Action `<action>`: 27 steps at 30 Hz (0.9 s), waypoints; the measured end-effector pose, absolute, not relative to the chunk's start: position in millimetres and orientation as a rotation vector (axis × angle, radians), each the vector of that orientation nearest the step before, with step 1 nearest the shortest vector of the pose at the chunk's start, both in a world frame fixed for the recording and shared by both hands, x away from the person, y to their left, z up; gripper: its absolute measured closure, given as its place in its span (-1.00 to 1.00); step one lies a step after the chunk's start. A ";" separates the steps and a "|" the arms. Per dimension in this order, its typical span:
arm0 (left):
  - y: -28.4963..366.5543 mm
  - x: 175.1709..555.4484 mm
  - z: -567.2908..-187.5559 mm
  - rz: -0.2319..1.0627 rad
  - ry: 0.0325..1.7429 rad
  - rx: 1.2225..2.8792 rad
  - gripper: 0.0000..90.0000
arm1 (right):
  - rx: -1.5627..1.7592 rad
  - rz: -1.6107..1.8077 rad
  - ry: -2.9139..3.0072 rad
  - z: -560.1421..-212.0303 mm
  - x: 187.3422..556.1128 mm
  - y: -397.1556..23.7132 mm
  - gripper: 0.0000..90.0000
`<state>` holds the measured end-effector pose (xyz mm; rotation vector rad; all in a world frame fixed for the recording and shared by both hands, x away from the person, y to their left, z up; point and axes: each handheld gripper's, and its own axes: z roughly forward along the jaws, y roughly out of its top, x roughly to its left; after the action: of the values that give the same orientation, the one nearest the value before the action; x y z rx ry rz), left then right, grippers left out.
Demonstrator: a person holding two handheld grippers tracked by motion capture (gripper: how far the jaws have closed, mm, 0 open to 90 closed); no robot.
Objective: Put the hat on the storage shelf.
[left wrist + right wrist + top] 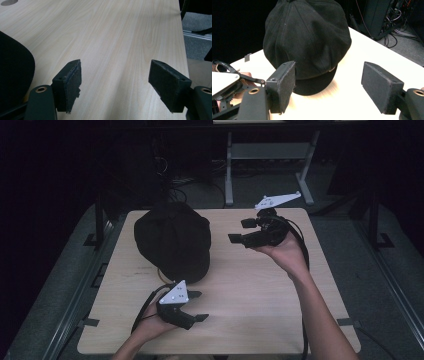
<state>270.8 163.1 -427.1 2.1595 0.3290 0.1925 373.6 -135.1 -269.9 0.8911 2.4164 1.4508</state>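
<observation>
2 open grippers (197, 306) (239, 231) flank black cap (172, 241) on table (260, 290)

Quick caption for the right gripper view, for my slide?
Right gripper, fingers open, facing a black cap lying on the pale wooden table.

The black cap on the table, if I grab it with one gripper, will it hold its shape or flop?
The black cap looks like soft panelled cloth, so its puffed crown would probably sag and crumple under the pads. Its short brim looks stiffer, likely the firmer place to pinch. It seems light for its size and lies flat on the wooden table, so a push should slide it, not roll it.
</observation>
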 end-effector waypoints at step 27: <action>165.1 271.2 -427.5 0.183 0.346 2.149 -0.42 | 1.013 1.437 2.389 -300.4 363.8 -180.2 -0.42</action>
<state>271.2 165.1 -427.5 2.1490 0.3462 0.1831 363.8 -180.2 -300.4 1.0126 2.3888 1.4372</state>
